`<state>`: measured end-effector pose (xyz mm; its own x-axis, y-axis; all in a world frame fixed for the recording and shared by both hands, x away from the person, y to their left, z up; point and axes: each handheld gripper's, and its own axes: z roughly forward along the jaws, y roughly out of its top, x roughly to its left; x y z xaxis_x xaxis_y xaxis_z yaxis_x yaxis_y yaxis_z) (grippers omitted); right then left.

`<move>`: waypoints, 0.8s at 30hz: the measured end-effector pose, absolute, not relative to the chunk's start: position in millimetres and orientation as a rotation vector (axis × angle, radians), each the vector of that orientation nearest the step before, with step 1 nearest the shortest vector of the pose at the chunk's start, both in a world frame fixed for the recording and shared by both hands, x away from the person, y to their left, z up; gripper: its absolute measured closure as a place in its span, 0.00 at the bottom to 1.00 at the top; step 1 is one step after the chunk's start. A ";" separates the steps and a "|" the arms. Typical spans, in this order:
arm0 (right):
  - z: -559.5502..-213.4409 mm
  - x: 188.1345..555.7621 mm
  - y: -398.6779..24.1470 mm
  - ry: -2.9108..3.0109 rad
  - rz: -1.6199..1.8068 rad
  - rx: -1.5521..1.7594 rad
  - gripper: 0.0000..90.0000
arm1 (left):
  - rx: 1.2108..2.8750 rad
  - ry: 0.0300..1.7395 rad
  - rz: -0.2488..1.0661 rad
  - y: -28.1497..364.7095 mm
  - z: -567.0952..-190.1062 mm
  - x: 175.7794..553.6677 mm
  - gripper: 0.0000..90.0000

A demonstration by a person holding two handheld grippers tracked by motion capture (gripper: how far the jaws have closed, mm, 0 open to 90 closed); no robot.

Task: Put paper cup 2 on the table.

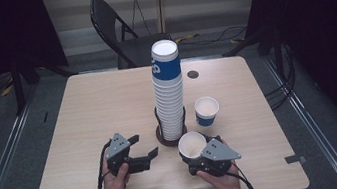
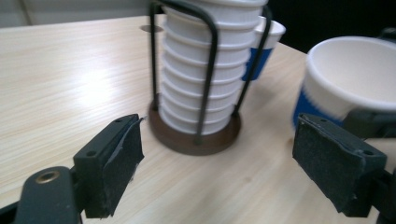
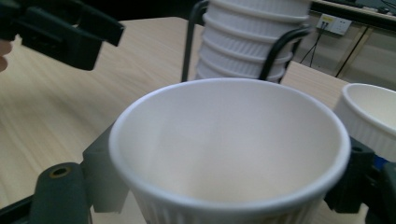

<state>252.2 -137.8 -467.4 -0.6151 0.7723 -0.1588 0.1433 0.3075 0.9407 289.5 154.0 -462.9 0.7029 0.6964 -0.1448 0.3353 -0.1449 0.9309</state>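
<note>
On the pale wooden desk (image 1: 84, 117), the right tool (image 1: 196, 152) clamps a white-and-blue paper cup (image 1: 191, 144) while the left tool (image 1: 145, 147) stands apart, so squeezing could crush the cup.

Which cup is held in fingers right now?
The cup in the right gripper, just right of the stack's base; the lone cup stands free on the table.

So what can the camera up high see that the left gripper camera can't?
Only the high view takes in the folding chair, the blue top cup and both hands. Only the left gripper view shows the open left gripper with its black pads up close. Both show the cup stack, its holder and the cup the right gripper holds.
</note>
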 end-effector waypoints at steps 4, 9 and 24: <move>-464.5 254.1 -150.0 1.915 1.306 0.864 0.21 | 1.716 0.853 0.446 161.3 -470.1 286.1 0.18; -460.6 256.0 -168.0 1.859 1.307 0.933 0.21 | 1.693 0.876 0.530 167.8 -476.7 285.0 0.18; -450.8 279.7 -220.0 1.687 1.300 1.157 0.22 | 1.670 0.927 0.586 175.8 -483.5 285.6 0.18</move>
